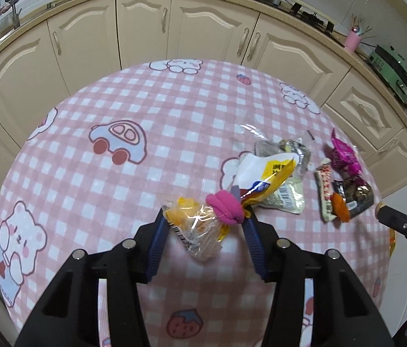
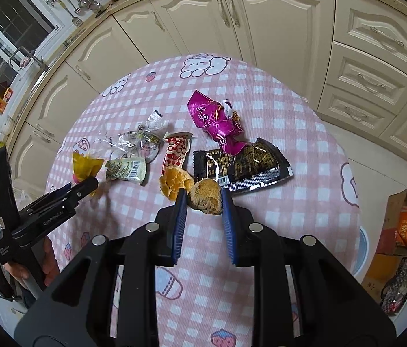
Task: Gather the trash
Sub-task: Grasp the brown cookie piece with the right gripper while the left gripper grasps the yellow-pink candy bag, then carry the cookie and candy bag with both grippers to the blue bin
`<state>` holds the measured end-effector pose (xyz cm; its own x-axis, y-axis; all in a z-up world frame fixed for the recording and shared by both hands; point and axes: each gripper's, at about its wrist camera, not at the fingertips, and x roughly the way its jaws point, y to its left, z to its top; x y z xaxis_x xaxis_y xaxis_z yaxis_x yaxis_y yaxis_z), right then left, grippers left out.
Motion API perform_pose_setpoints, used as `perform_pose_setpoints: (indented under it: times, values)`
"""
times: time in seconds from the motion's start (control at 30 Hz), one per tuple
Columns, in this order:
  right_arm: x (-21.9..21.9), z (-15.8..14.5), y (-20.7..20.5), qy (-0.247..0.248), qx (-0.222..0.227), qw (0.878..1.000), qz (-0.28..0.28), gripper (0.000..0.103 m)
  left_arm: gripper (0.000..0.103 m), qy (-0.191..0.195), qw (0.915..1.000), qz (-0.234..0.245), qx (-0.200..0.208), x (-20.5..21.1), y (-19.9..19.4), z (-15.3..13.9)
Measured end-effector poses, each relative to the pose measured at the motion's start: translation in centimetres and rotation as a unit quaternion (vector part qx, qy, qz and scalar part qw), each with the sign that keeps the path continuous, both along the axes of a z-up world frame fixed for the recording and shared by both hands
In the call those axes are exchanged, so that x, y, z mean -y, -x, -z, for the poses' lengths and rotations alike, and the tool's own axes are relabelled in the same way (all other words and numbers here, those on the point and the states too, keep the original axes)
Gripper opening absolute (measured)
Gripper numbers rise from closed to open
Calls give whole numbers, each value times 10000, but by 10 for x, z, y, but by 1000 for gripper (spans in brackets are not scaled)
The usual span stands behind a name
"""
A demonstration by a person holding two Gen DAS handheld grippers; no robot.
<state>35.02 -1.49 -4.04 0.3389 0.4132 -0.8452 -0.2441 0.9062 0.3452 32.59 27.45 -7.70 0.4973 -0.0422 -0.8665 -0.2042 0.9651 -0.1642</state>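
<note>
in the left wrist view, a yellow clear wrapper [image 1: 200, 228] is seen between the left hand-held gripper [image 1: 204, 217] pads on the desk [image 1: 145, 110], whether pressed cannot be told. in the right wrist view, a brown peel piece [image 2: 206, 198] is gripped by the right hand-held gripper [image 2: 204, 199], beside other wrappers [image 2: 243, 164].

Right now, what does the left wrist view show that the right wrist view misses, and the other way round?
Left wrist only: the left gripper from behind, a clear yellow wrapper and a pink rolled item between its fingers, and a blue car print on the cloth. Right wrist only: the right gripper shut on a brown crumbly lump, and a cardboard box beside the table. Both: the pink checked tablecloth, magenta wrapper, red-and-white wrapper, black-and-gold wrapper.
</note>
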Motion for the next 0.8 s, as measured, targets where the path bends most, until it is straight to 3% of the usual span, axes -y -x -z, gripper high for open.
perform_pose_setpoints:
  times: [0.4,0.8]
  values:
    - [37,-4,34,-77,19,9996,255,24,50,-11,9989,424,172,45,28,-21]
    - [122,-3,67,-110,72,9963,855,24,50,-24,9923,1226,200,144,33,-31]
